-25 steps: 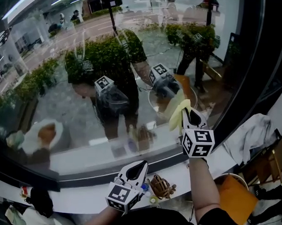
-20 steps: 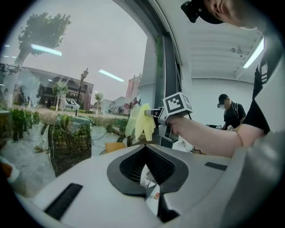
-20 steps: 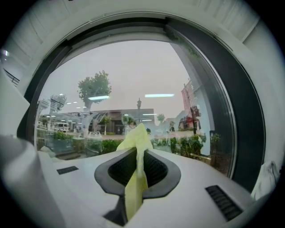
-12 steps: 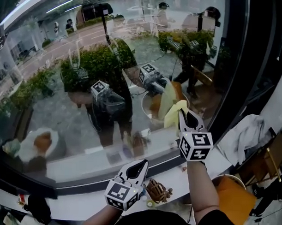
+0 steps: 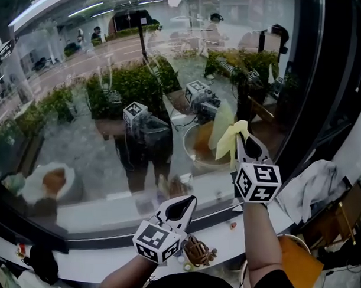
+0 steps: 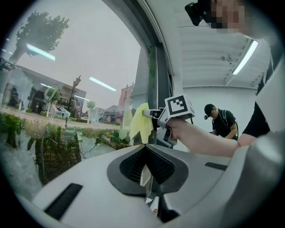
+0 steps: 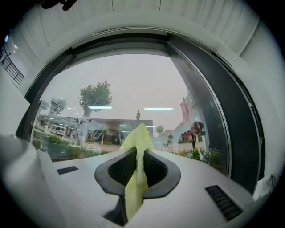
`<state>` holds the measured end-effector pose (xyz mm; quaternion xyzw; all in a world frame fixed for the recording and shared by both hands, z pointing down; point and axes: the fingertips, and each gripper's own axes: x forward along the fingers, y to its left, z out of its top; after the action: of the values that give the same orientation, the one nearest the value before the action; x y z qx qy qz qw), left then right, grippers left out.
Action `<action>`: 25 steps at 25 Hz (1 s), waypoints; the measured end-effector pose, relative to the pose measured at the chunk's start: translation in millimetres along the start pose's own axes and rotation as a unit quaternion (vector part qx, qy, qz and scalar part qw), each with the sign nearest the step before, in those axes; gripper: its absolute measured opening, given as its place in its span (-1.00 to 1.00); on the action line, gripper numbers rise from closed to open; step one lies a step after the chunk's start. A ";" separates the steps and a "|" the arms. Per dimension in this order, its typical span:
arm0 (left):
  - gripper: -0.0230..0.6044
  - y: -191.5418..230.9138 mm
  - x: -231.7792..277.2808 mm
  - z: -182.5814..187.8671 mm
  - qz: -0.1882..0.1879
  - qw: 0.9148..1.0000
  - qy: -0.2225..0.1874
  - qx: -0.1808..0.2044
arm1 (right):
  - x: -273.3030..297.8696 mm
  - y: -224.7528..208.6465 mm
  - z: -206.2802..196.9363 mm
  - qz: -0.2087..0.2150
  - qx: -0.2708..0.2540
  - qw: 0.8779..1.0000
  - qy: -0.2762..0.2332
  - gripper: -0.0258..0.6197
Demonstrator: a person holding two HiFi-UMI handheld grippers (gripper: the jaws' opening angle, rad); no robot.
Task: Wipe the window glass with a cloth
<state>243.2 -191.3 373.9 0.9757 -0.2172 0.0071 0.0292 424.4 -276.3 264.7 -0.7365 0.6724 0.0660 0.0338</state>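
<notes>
Our right gripper [image 5: 244,138] pinches the yellow cloth [image 5: 229,140] in its jaws at the window glass [image 5: 80,125], while our left gripper [image 5: 186,203] hangs lower, jaws together, empty.

1. Left gripper [image 5: 184,205] and right gripper [image 5: 244,142]: white moulded shells, with a dark grey teardrop recess ahead of the marker cube.
2. Marker cube [image 5: 257,182]: white, black square code on each face, one per gripper.
3. Shell top ahead of the cube: dark rectangular slots [image 7: 222,202].
4. Behind the cube: bare forearms [image 5: 259,237], black short sleeves [image 5: 276,285].
</notes>
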 end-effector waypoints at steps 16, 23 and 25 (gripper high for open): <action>-0.90 11.3 -19.2 -9.1 0.038 0.999 0.018 -0.005 | 22.8 14.2 4.0 0.006 0.006 1.000 -0.014 -0.76; -0.90 20.5 -25.4 -12.9 0.055 0.998 0.022 -0.008 | 24.6 13.2 4.0 -0.001 0.016 1.000 -0.020 -0.76; -0.90 21.9 -28.8 -14.4 0.057 0.998 0.025 -0.004 | 24.2 16.7 4.4 0.001 0.021 1.000 -0.022 -0.76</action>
<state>207.8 -198.0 388.7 0.9611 -0.2717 0.0328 0.0380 409.7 -301.0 257.5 -0.7334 0.6733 0.0684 0.0639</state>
